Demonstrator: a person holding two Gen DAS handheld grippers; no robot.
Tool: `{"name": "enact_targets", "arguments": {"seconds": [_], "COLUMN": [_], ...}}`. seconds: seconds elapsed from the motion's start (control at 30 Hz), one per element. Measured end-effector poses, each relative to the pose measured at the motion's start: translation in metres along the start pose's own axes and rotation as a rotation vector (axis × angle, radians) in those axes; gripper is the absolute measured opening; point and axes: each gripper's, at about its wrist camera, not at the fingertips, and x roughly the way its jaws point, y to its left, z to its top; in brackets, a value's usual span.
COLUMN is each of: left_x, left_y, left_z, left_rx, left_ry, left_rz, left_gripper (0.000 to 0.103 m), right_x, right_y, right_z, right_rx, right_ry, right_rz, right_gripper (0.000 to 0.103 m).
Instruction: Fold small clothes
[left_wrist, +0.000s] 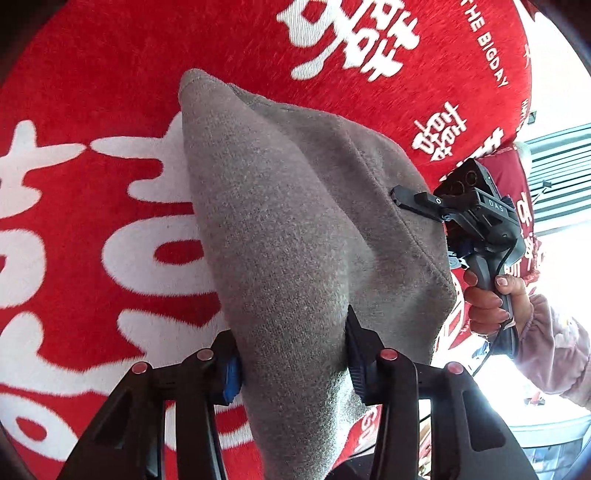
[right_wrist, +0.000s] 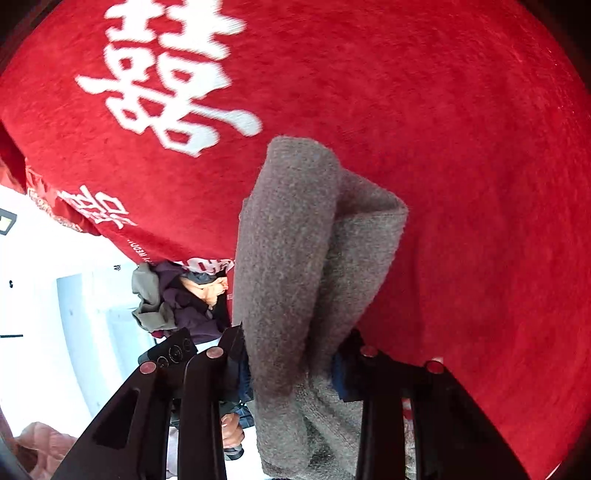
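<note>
Looking from the left wrist, the soft grey fuzzy knit cloth (left_wrist: 288, 229) hangs above the red fluffy blanket with white letters (left_wrist: 92, 103). The left gripper (left_wrist: 293, 354) pinches its near edge; the right gripper (left_wrist: 397, 197) bites its right edge.

From the right wrist, the right gripper (right_wrist: 291, 363) squeezes bunched cloth. It looks light and floppy, so corners are best to hold. The blanket beyond it has lots of room.

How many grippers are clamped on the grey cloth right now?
2. The left gripper pinches the grey cloth's near end; the right gripper bites its far edge, toward the right of the left view. No others show.
</note>
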Motion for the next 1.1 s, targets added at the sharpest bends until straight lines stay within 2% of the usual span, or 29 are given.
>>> {"name": "enact_targets", "arguments": {"seconds": [0.33, 0.63, 0.73, 0.8, 0.83, 0.87, 0.97, 1.1], "left_x": [-0.068, -0.097, -0.093, -0.086, -0.084, -0.083, -0.089, -0.104], "left_y": [0.03, 0.074, 0.094, 0.107, 0.111, 0.118, 0.12, 0.111], "left_z": [-0.048, -0.086, -0.095, -0.101, -0.103, -0.106, -0.112, -0.114], "left_rx": [-0.005, -0.071, -0.103, -0.125, -0.141, -0.17, -0.186, -0.164], "left_ry": [-0.021, -0.036, -0.037, -0.021, -0.011, -0.003, -0.015, -0.037], "left_rz": [0.025, 0.074, 0.122, 0.186, 0.213, 0.215, 0.227, 0.319], "left_gripper": [0.047, 0.047, 0.047, 0.048, 0.051, 0.051, 0.055, 0.056], "right_x": [0.029, 0.098, 0.124, 0.134, 0.137, 0.137, 0.125, 0.101], "right_y": [0.031, 0.045, 0.052, 0.049, 0.049, 0.048, 0.048, 0.058], "right_z": [-0.05, -0.082, -0.082, -0.082, -0.082, -0.082, -0.085, -0.092], "right_rx": [0.006, -0.005, -0.023, -0.035, -0.038, -0.042, -0.036, -0.052], "right_ry": [0.027, 0.082, 0.105, 0.125, 0.129, 0.119, 0.075, 0.015], "right_rz": [0.033, 0.027, -0.033, -0.126, -0.172, -0.246, -0.321, -0.383], "right_gripper": [0.037, 0.037, 0.037, 0.037, 0.039, 0.04, 0.057, 0.058]}}
